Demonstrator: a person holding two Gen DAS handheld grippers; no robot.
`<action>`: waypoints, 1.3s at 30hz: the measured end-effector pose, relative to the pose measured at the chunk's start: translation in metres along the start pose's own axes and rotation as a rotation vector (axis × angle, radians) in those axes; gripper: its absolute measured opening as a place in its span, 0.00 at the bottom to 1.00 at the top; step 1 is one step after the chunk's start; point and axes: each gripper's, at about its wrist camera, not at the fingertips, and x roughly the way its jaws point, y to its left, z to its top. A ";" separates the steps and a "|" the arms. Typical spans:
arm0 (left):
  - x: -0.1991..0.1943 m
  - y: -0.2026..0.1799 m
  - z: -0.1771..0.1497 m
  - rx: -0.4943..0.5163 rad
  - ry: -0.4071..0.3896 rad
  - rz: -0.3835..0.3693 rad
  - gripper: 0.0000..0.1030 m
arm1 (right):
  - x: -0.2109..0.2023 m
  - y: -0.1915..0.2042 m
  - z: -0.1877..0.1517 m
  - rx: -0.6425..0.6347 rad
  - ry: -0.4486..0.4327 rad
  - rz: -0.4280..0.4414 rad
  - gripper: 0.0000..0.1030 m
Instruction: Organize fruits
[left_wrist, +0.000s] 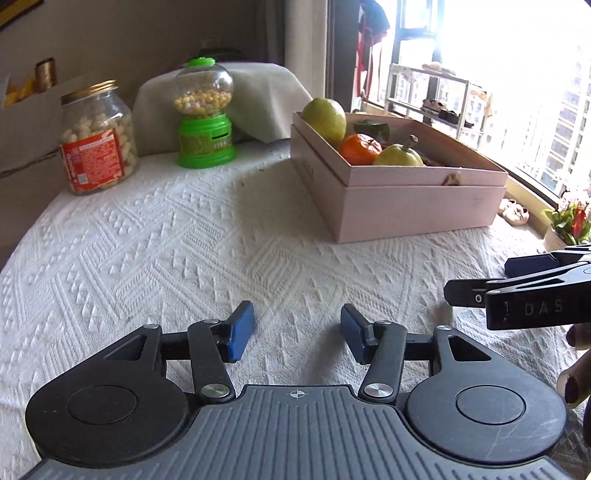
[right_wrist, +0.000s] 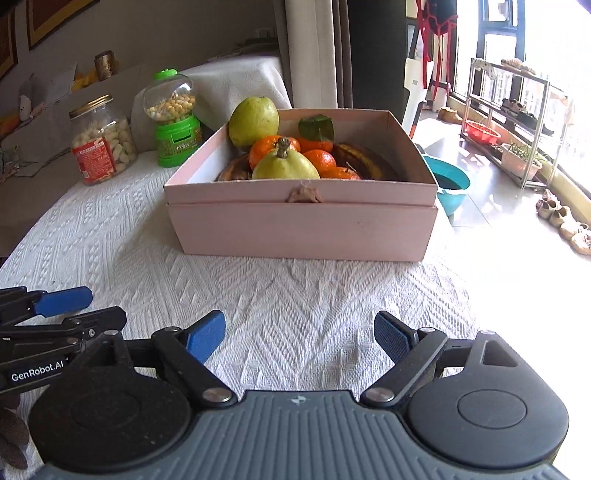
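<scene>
A pink cardboard box (right_wrist: 303, 229) stands on the white tablecloth and holds fruit: two green guavas (right_wrist: 285, 165), several oranges (right_wrist: 271, 147) and dark bananas (right_wrist: 364, 158). The left wrist view shows the same box (left_wrist: 417, 206) at the upper right, with a guava (left_wrist: 325, 116) and an orange (left_wrist: 360, 147) visible. My left gripper (left_wrist: 297, 332) hovers over bare cloth, open, nothing between its blue pads. My right gripper (right_wrist: 299, 336) is open too, empty, well short of the box. Each gripper appears at the edge of the other's view.
A glass jar of snacks (left_wrist: 98, 140) and a green candy dispenser (left_wrist: 205, 110) stand at the table's far left. The table's right edge (right_wrist: 476, 295) drops to a floor with a teal basin (right_wrist: 452, 188), a shoe rack and shoes. A hand's fingers (left_wrist: 570, 384) hold the right gripper.
</scene>
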 end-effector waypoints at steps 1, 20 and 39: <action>0.001 -0.003 0.000 0.004 -0.006 0.006 0.62 | 0.002 0.001 -0.004 -0.010 -0.014 -0.009 0.87; 0.016 -0.015 0.006 0.007 -0.035 0.038 0.67 | 0.007 -0.004 -0.018 0.033 -0.091 -0.118 1.00; 0.016 -0.015 0.006 0.003 -0.035 0.034 0.67 | 0.007 -0.004 -0.018 0.032 -0.091 -0.119 1.00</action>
